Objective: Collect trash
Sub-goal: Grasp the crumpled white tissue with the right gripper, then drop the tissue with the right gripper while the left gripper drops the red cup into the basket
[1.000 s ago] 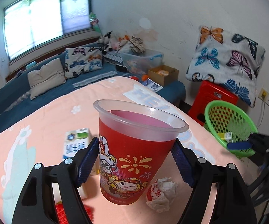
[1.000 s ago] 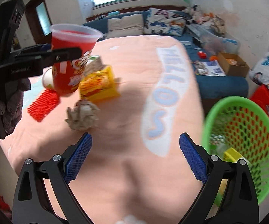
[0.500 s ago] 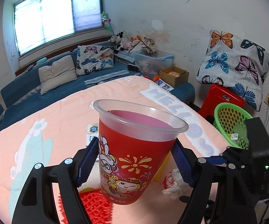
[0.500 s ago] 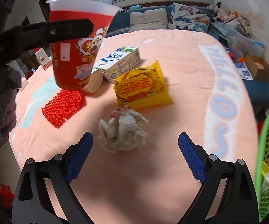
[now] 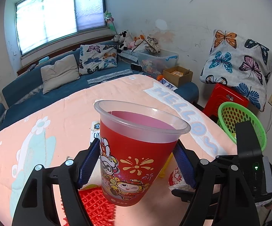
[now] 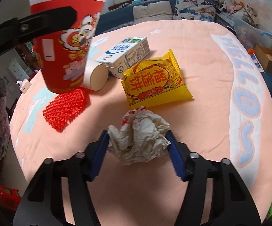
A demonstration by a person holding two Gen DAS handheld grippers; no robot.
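Left hand-held gripper (image 5: 136, 162) grips wide and raised; right hand-held gripper (image 6: 137, 150) angles downward, jaws closing

A lived-in home living room: a blue sofa (image 5: 32, 86) with butterfly-print cushions (image 5: 96, 58) beneath a wide window (image 5: 60, 13), stuffed toys (image 5: 128, 39) piled nearby, scuffed white walls (image 5: 183, 9).

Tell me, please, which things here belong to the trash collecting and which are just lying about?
Job:
- red printed plastic cup
- crumpled white paper wad
- yellow snack packet
- white milk carton
- red mesh net
- green perforated basket

Lying about:
- butterfly-print pillow
- cardboard box
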